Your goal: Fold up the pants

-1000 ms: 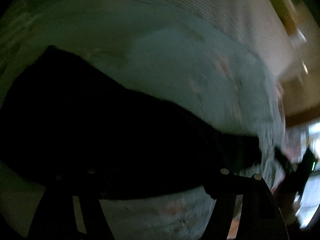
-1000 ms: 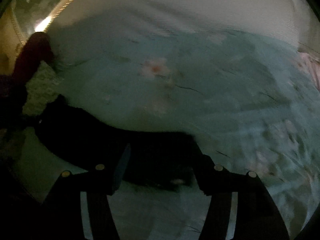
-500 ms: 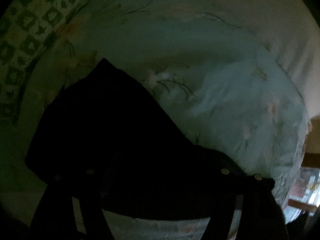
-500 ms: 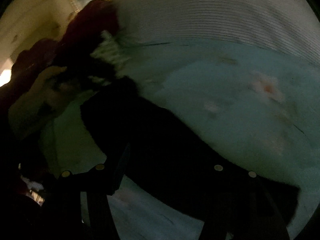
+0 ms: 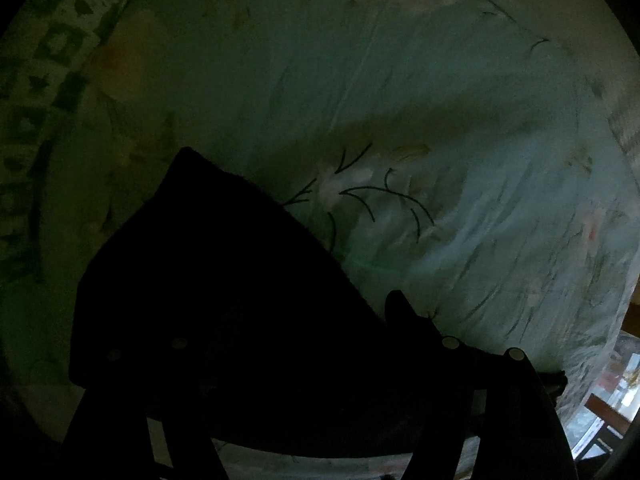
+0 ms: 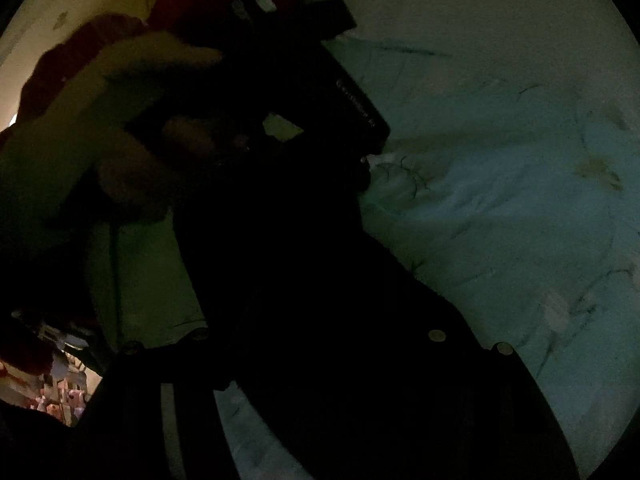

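Dark pants point(image 5: 224, 300) lie on the floral bedsheet point(image 5: 440, 120), filling the left-wrist view from 6 to 9 o'clock. Left gripper point(image 5: 288, 344) and right gripper point(image 6: 316, 320) hang over them; whether either pinches cloth cannot be told.

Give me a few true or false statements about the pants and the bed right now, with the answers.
1. The pants are black. True.
2. They lie on a teal floral bedspread. True.
3. The pants hang from a hanger. False: they rest on the bedspread.
4. A hand shows in the right wrist view. True.
5. The bedspread is plain red. False: it is teal with flowers.
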### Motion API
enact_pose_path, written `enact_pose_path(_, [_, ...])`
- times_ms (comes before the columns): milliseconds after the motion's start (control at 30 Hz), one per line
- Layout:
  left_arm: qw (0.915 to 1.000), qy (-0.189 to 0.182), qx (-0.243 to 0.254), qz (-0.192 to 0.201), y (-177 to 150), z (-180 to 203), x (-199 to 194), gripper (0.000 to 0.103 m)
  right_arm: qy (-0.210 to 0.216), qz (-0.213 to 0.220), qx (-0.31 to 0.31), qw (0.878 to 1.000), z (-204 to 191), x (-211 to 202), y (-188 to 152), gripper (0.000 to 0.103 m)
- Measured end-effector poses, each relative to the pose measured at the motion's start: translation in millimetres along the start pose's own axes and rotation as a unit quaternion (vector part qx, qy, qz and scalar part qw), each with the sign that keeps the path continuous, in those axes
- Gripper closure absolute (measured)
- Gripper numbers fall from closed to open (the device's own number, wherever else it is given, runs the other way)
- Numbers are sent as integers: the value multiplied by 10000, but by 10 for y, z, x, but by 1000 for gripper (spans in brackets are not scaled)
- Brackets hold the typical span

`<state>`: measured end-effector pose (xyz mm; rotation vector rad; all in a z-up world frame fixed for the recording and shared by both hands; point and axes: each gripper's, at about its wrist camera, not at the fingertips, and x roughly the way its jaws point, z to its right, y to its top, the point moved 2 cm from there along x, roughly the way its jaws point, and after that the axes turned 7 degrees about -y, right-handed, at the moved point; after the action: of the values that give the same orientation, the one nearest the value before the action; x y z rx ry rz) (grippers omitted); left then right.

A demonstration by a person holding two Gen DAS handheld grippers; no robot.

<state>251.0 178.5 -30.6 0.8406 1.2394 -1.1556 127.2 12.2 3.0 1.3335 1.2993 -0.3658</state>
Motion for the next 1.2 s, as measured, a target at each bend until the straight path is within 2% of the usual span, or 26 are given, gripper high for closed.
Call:
enact_pose_path(133, [9999, -16, 21, -134, 49, -4, 71, 30, -34, -210, 17, 9998, 52, 180, 111, 46])
enact_pose_path(233, [9997, 2, 151, -203, 87, 29, 136, 30, -9, -325, 114, 9994, 107, 254, 157, 57])
enact_pose_path(300, [9994, 56, 248, -221, 94, 46, 174, 36, -12, -379, 134, 9992, 136, 281, 160, 68])
enact_pose_path(333, [9992, 114, 314, -211, 87, 40, 185, 46, -38, -400, 127, 9991, 144, 290, 162, 71])
enact_pose_path(367, [9991, 120, 355, -192, 77, 30, 184, 65, -59, -394, 127, 9991, 151, 303, 184, 75])
enact_pose_path(433, [9991, 99, 393, -141, -16, 49, 170, 86, -50, -335, 78, 9994, 149, 267, 207, 79])
enact_pose_path(567, [9980, -33, 555, 305, -218, 40, -15, 98, -140, -250, -104, 9995, 99, 255, 223, 79])
enact_pose_path(767, [9944, -382, 610, 770, -527, -53, -265, 100, -141, -242, -107, 9996, 112, 286, 252, 78])
enact_pose_path(967, [9904, -691, 624, 1018, -745, -74, -473, 100, -203, -391, -602, 9972, 71, 384, 220, 73])
enact_pose_path(1000, [9901, -719, 620, 1032, -776, -107, -488, 100, -145, -458, -685, 9965, 68, 387, 187, 75])
enact_pose_path(1033, [9893, -789, 603, 1070, -815, -130, -517, 100, -170, -477, -787, 9956, 36, 396, 181, 83])
enact_pose_path(1067, [9887, -833, 592, 1099, -774, -150, -493, 100, -188, -475, -837, 9952, 12, 383, 181, 97])
enact_pose_path(1167, [9823, -1104, 518, 1424, -964, -223, -654, 100, -115, -299, -867, 9957, -101, 223, 200, 97])
enact_pose_path(1200, [9764, -1332, 450, 1639, -1067, -314, -759, 100, -76, -208, -858, 9961, -147, 134, 212, 97])
